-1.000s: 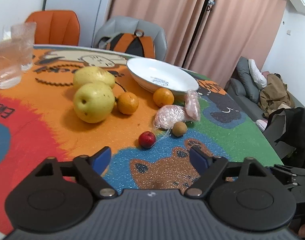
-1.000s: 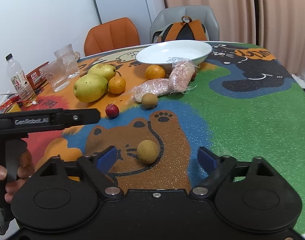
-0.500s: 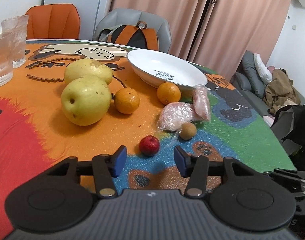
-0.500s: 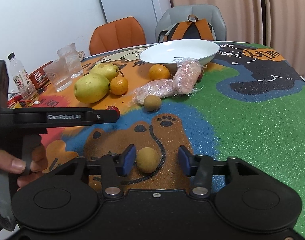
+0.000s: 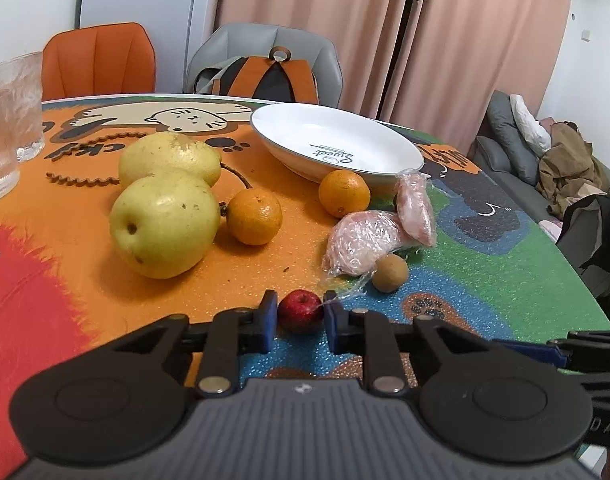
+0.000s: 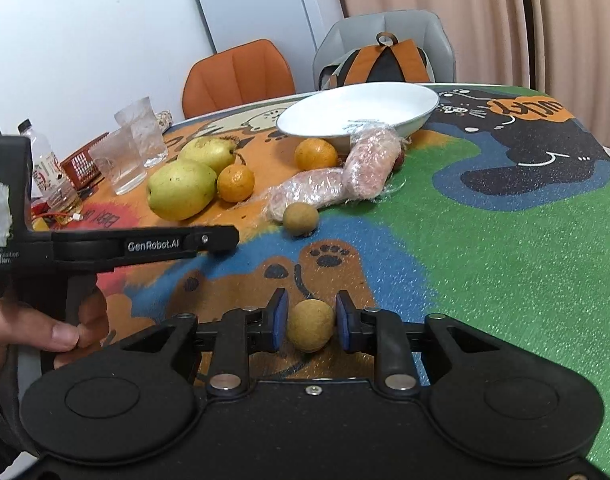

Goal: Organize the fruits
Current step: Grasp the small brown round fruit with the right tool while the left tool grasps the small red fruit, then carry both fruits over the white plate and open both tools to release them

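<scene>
My left gripper (image 5: 298, 317) is shut on a small red fruit (image 5: 300, 310) on the table mat. My right gripper (image 6: 309, 325) is shut on a small round tan fruit (image 6: 309, 325) on the brown bear print. Beyond lie two yellow-green pears (image 5: 164, 224) (image 5: 170, 158), two oranges (image 5: 254, 216) (image 5: 343, 193), two plastic-wrapped pink fruits (image 5: 363, 240) (image 5: 415, 210) and a second tan fruit (image 5: 389, 272). An empty white bowl (image 5: 337, 145) stands at the back. The left gripper's body (image 6: 117, 245) shows in the right wrist view, held by a hand.
Two clear glasses (image 5: 9, 120) stand at the far left. A water bottle (image 6: 49, 176) and a red basket (image 6: 83, 160) sit at the table's left edge. An orange chair (image 5: 97, 60) and a grey chair with a backpack (image 5: 265, 76) stand behind. A sofa (image 5: 525, 152) is right.
Both grippers have moved forward and closed. The left one went from open to shut on the red fruit. The right one went from open to shut on the tan fruit.
</scene>
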Tool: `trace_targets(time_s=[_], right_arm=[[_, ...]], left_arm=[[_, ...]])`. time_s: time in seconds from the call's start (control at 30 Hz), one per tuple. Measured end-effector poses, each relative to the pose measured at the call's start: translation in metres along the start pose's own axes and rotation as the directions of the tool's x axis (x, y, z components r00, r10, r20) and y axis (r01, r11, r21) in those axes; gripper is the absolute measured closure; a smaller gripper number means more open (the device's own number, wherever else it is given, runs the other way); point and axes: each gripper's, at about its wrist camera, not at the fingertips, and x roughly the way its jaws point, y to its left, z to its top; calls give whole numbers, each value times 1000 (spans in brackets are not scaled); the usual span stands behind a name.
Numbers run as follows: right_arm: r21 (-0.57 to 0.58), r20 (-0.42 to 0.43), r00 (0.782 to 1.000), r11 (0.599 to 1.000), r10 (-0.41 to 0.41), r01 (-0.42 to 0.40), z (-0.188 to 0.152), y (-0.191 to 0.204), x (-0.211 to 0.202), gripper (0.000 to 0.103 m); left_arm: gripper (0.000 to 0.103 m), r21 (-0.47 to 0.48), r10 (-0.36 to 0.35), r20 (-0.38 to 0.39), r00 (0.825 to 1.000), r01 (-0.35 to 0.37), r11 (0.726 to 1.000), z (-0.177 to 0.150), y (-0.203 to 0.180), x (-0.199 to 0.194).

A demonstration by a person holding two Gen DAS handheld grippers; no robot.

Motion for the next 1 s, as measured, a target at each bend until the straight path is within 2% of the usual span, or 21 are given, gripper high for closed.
trace_targets(time_s=[0.3, 1.0], right_arm=[[2, 29, 1000, 1000, 5, -5, 15, -4, 0, 79], [-12, 95, 996, 1000, -2, 3, 60, -8, 2, 79]], left_arm=[[80, 0, -15, 18, 1000, 15, 1000, 8, -3, -8], [80, 11, -16, 106, 994, 15, 1000, 57, -5, -20]])
